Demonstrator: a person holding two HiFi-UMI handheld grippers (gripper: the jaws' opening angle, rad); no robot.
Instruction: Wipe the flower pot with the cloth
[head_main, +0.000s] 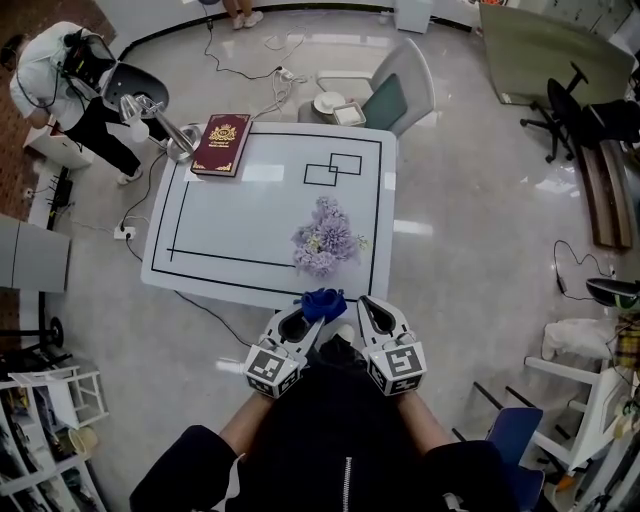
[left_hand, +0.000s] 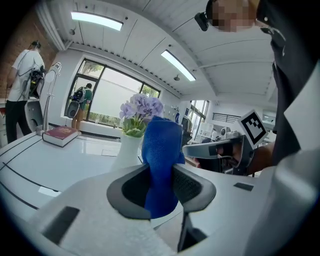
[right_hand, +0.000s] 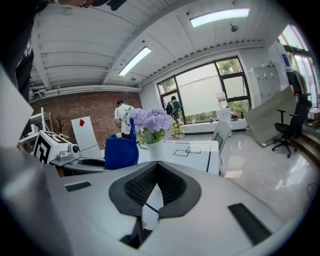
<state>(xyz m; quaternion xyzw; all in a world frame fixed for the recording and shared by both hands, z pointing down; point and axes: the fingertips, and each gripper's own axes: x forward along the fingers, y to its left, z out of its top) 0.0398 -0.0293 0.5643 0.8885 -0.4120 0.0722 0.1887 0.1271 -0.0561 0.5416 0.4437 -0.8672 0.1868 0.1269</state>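
The left hand-held gripper (left_hand: 161, 181) is clamped on a blue cloth (left_hand: 161, 150). The cloth stands upright between the black ribbed pads and shows a fine woven texture. The right hand-held gripper (right_hand: 156, 172) has its jaws closed, tips touching, with nothing between them.

In the head view, the left hand-held gripper (head_main: 312, 318) and the right hand-held gripper (head_main: 372, 312) are held side by side close to the person's body. Forearms are bent inward and the jaws point toward the near edge of the counter (head_main: 230, 220). The cloth (head_main: 324, 303) sits at that edge. Each gripper has a matte grey-white shell and carries a marker cube.

The flower pot (left_hand: 129, 150) is smooth and white and narrows toward its neck. It holds pale purple flowers (head_main: 325, 238) and stands near the counter's near edge, toward the near right corner, apart from the cloth. The counter is glossy white with black lines. A dark red book (head_main: 222, 143) lies at its far left corner.
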